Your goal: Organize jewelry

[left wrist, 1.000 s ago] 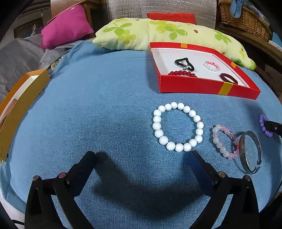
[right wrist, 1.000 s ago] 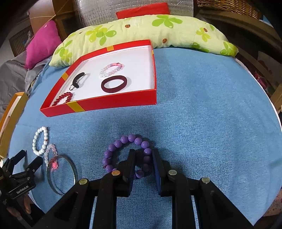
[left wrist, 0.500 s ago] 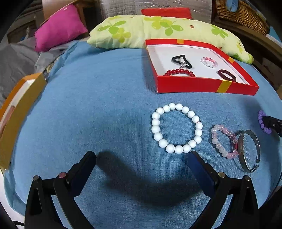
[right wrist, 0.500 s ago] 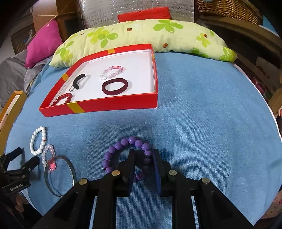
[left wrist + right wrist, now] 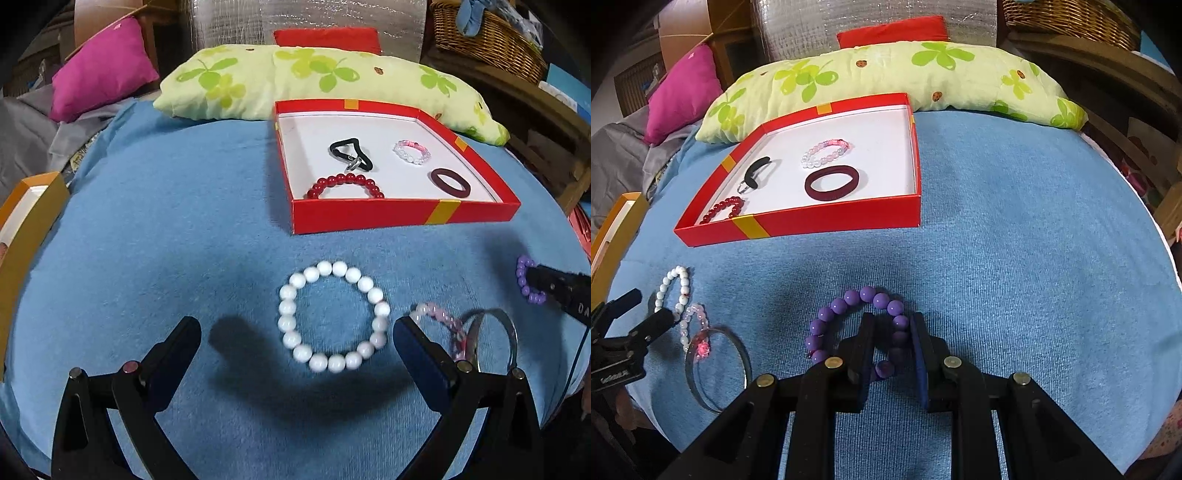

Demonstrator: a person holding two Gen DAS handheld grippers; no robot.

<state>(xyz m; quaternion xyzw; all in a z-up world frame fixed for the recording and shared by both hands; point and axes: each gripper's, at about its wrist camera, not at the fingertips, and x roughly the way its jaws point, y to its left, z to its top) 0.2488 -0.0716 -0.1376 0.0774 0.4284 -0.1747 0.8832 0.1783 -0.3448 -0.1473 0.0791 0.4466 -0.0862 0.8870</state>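
Purple bracelet pinched in right tongs; left tongs spread beside white bracelet.

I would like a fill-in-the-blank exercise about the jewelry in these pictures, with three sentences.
1. The right gripper has its fingers on either side of beads of the ____ bracelet.
2. The red box holds ____ pieces.
3. The white bracelet lies in front of the open ____ gripper.

Missing words: purple; four; left
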